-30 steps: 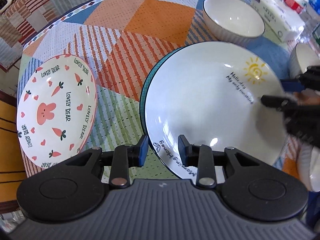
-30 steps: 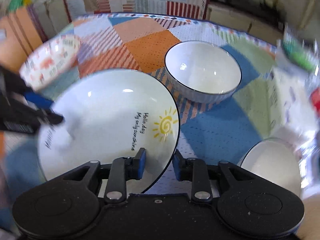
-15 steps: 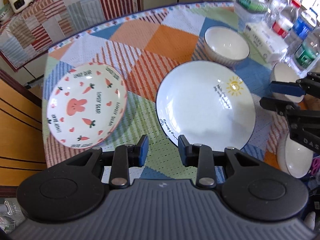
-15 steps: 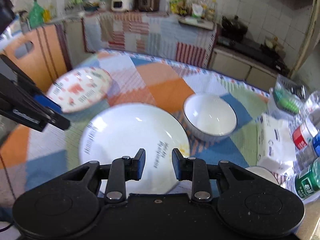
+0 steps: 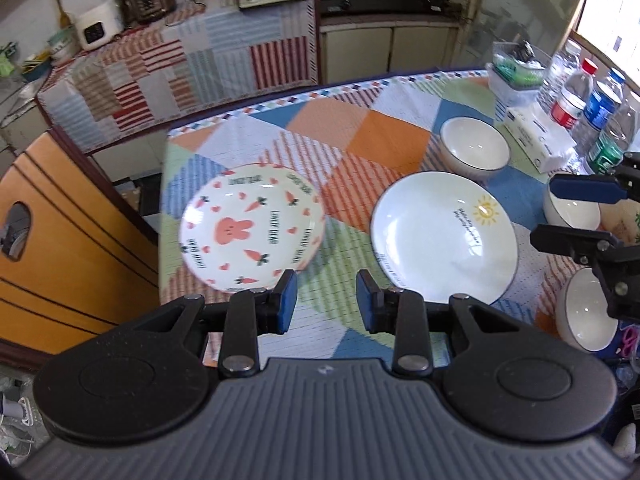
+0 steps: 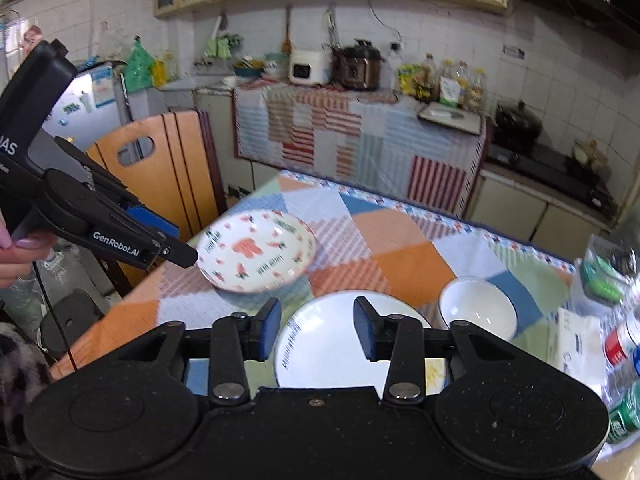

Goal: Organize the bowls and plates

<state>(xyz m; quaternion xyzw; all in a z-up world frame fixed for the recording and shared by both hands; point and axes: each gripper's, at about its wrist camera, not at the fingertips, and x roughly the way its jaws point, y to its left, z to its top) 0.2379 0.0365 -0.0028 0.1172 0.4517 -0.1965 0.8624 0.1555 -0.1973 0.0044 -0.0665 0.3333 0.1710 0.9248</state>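
Observation:
A white plate with a sun drawing (image 5: 444,236) lies flat on the patchwork tablecloth (image 5: 360,140); it also shows in the right wrist view (image 6: 324,344). A rabbit-and-carrot plate (image 5: 250,232) lies to its left, also seen in the right wrist view (image 6: 256,254). A white bowl (image 5: 474,148) sits behind the sun plate, and two more white bowls (image 5: 574,208) (image 5: 588,314) sit at the right. My left gripper (image 5: 326,300) is open and empty, raised above the table's near edge. My right gripper (image 6: 316,326) is open and empty, raised above the sun plate.
Water bottles (image 5: 572,96), a tissue pack (image 5: 536,136) and a clear box (image 5: 516,68) stand at the table's far right. A wooden folding board (image 5: 60,248) leans left of the table. A cloth-covered counter (image 5: 192,64) lies behind.
Both grippers have let go of the sun plate's rim and pulled up and back from it. The plate now rests on the table.

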